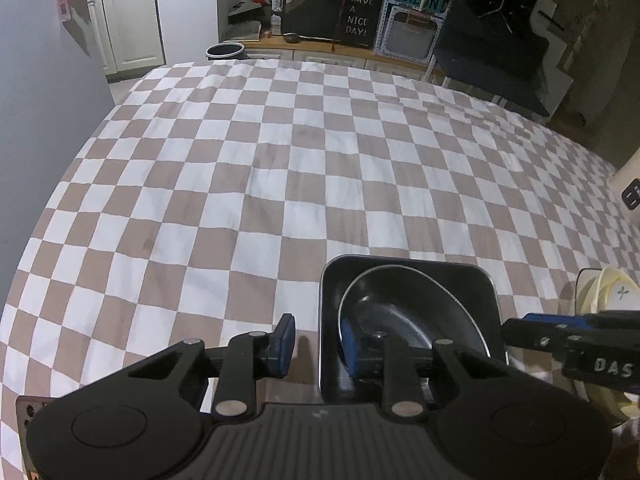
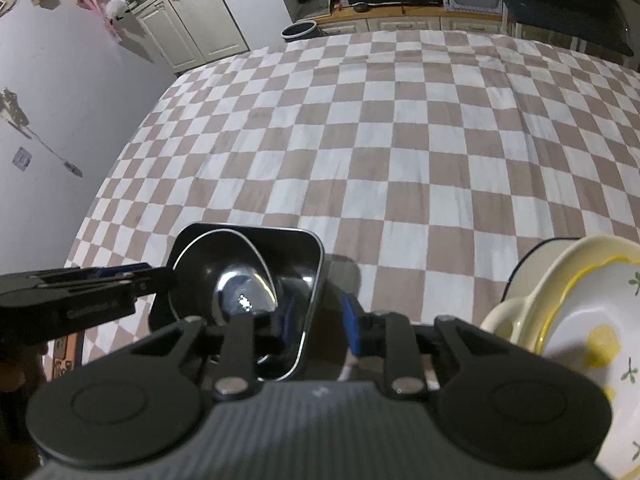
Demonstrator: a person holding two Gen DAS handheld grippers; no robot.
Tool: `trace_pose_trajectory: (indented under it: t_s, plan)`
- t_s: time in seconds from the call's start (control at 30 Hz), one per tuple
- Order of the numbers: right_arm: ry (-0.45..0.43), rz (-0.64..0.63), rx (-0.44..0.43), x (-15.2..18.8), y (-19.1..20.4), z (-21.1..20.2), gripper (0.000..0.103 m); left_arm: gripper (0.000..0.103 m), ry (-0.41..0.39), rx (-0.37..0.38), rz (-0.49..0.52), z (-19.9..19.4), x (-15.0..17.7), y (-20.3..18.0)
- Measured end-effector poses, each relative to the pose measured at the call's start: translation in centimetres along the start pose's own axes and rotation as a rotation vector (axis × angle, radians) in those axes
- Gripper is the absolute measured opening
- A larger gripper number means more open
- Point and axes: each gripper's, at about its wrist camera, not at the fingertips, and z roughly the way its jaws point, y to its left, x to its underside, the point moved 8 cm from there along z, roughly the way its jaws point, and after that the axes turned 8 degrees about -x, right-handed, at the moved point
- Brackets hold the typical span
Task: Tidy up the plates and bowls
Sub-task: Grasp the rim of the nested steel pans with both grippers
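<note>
A black square dish (image 1: 404,276) sits on the checked cloth near the front edge, with a round black bowl (image 1: 416,320) lying tilted inside it. My left gripper (image 1: 319,340) straddles the dish's left wall, one blue pad outside it and one inside. Cloth shows between the outer pad and the wall, so the jaws stand open. My right gripper (image 2: 318,320) straddles the dish (image 2: 248,264) at its right wall in the same way, with a gap at its outer pad. Each gripper appears in the other's view: the right gripper (image 1: 560,336) and the left gripper (image 2: 100,284).
A stack of cream dishes (image 2: 532,304), topped by a white plate with yellow flowers (image 2: 592,320), stands to the right of the black dish. The checked tablecloth (image 1: 280,168) stretches away ahead. A grey wall (image 1: 36,120) borders the left; a dark bin (image 1: 225,50) stands beyond the far edge.
</note>
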Motion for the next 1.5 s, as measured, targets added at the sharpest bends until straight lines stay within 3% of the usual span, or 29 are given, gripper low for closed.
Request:
trace_pose_trajectory:
  t_s: [0.37,0.53,1.03,1.27,1.5]
  plan:
    - [0.051,-0.03,0.026,0.4,1.4,2.7,0.011,0.022,0.024,0.047,-0.006,0.0,0.6,0.9]
    - [0.055,-0.031,0.028,0.4,1.6,3.5,0.01,0.014,0.039,0.054,0.001,0.2,0.8,1.0]
    - [0.06,-0.056,0.039,1.1,1.8,4.5,0.008,0.01,0.092,0.065,0.039,2.0,1.2,0.4]
    - [0.058,-0.04,0.031,1.0,1.3,4.3,0.008,0.007,0.085,0.117,-0.006,1.9,1.0,0.5]
    - [0.056,-0.044,0.035,0.9,1.2,4.1,0.008,0.007,0.083,0.121,-0.013,1.6,1.0,0.3]
